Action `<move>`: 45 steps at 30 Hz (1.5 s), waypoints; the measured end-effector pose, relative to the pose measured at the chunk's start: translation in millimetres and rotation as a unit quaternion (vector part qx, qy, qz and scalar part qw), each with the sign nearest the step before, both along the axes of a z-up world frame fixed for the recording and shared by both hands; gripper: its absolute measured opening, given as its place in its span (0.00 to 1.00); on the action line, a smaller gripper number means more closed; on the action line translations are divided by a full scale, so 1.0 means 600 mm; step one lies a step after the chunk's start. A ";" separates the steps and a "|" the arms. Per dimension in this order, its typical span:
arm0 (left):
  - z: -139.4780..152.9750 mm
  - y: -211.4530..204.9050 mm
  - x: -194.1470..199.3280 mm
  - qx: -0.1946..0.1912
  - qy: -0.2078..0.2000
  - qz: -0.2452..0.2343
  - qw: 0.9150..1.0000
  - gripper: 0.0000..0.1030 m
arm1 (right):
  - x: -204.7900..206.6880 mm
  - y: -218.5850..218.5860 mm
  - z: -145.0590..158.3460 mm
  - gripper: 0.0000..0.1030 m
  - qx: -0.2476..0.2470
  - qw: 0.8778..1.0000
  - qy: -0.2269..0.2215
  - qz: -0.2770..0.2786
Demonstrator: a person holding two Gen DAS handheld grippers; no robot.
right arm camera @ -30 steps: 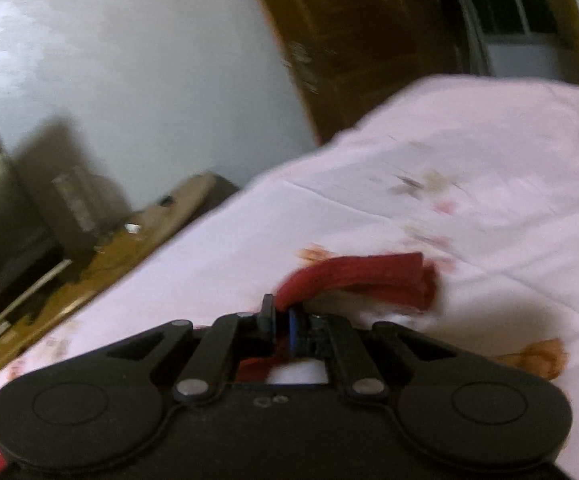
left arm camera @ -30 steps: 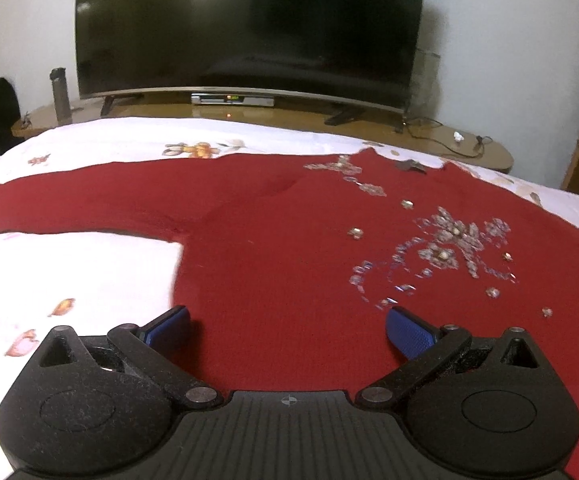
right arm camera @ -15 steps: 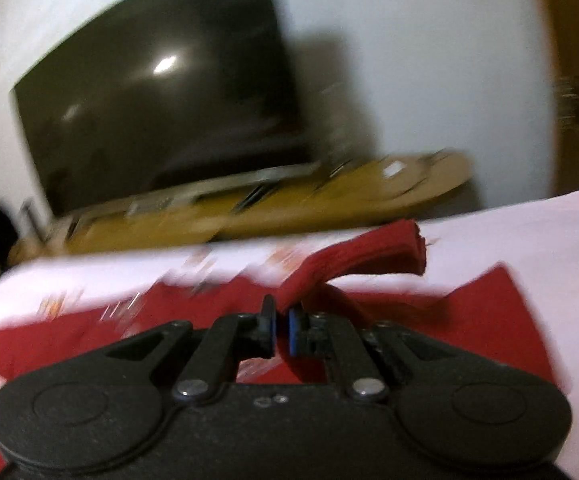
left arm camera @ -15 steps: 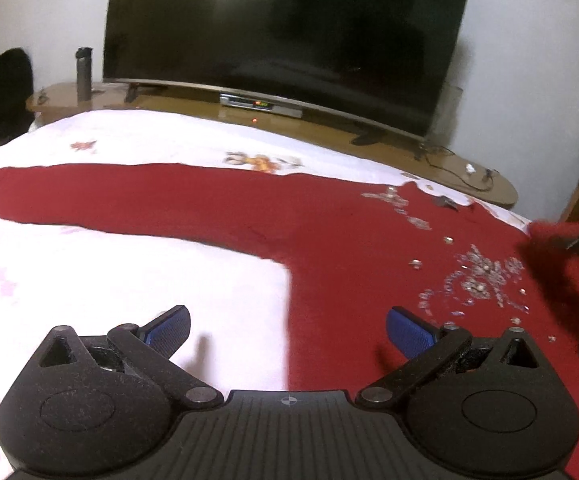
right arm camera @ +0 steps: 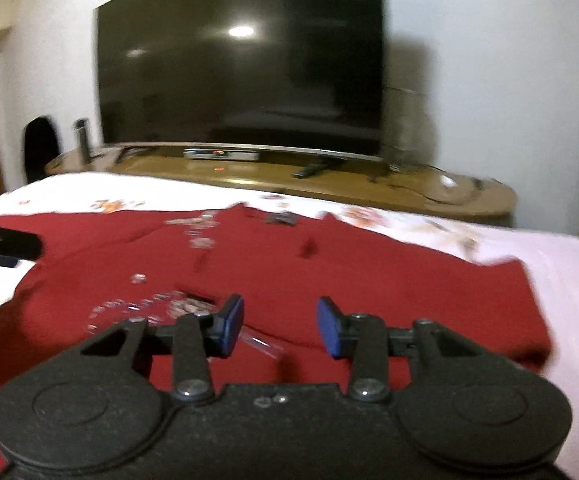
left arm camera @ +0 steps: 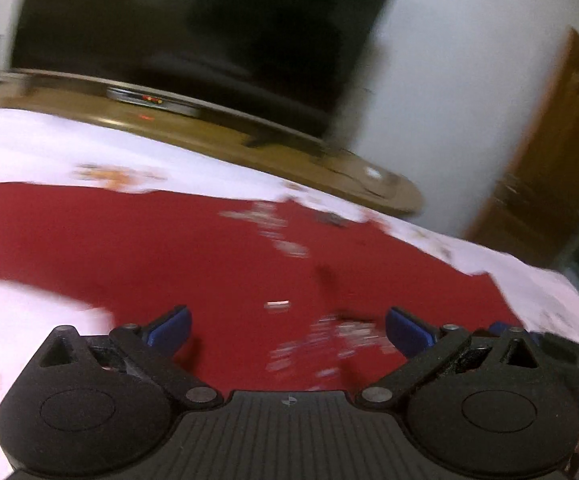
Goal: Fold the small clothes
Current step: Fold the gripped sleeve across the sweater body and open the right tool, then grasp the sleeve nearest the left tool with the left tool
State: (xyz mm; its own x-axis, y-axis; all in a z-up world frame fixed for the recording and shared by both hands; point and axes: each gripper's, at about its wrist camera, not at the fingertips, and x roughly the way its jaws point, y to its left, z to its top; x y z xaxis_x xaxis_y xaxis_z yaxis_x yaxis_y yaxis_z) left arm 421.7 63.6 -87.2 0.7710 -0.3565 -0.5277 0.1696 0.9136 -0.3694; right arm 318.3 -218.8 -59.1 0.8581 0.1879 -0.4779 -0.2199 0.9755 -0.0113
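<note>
A dark red sweater (left arm camera: 161, 248) with silver sequins (left arm camera: 321, 344) lies flat on the white floral bed sheet (left arm camera: 41, 140). Its right sleeve is folded across the body in the right wrist view (right arm camera: 369, 280). My left gripper (left arm camera: 287, 326) is open and empty, low over the sweater's front. My right gripper (right arm camera: 280, 326) is open and empty just above the folded sleeve. The sweater's left sleeve stretches off to the left in the left wrist view.
A large dark TV (right arm camera: 241, 64) stands on a wooden console (right arm camera: 369, 188) beyond the bed's far edge. A wooden door (left arm camera: 549, 160) is at the right. A black chair (right arm camera: 41, 148) and a bottle (right arm camera: 83, 140) are at the far left.
My right gripper carried the red sleeve across over the sweater's body, then opened and let it go. My left gripper stayed open and swung to the right over the sweater.
</note>
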 end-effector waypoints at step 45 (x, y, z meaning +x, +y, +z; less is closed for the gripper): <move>-0.047 0.092 0.197 0.013 0.077 -0.008 0.997 0.06 | 0.025 -0.221 -0.044 0.41 0.192 0.964 0.063 -0.172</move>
State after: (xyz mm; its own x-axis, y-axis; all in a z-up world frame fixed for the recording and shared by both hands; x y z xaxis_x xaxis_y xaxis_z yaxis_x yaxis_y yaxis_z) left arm 539.7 118.9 -115.6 0.6736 -0.3536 -0.6491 0.1278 0.9206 -0.3690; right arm 333.3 -351.3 -85.3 0.8414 0.0865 -0.5334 0.1412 0.9176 0.3715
